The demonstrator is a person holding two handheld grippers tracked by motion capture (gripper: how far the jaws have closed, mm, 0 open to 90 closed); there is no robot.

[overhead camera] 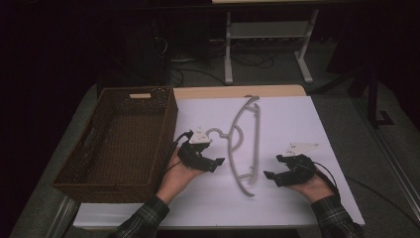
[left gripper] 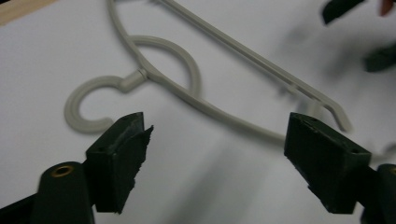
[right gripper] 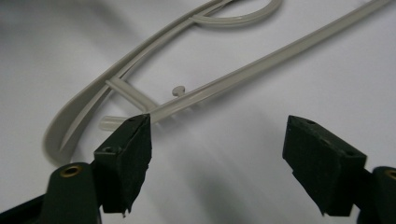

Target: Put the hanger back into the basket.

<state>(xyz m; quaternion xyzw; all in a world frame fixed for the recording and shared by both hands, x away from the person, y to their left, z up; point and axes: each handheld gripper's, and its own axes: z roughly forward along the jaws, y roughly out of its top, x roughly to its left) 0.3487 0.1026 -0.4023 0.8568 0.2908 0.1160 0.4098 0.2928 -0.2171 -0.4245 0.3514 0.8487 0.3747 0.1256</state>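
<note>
- The grey hanger (overhead camera: 243,141) lies flat on the white worktop (overhead camera: 297,124), between both claws, right of the wicker basket (overhead camera: 119,144).
- The left claw (overhead camera: 214,162) and right claw (overhead camera: 270,176) are spread, empty.
- Approach step, judging so; next, each should close on a hanger end.

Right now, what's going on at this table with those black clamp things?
A person holds a two-jaw gripper in each hand over a white table. A grey plastic hanger lies flat between them, untouched. The left gripper sits near the hanger's hook, the right gripper near its lower end. Both have their jaws spread wide and hold nothing. A brown wicker basket stands at the left side of the table. It looks like they are about to pick the hanger up.
</note>
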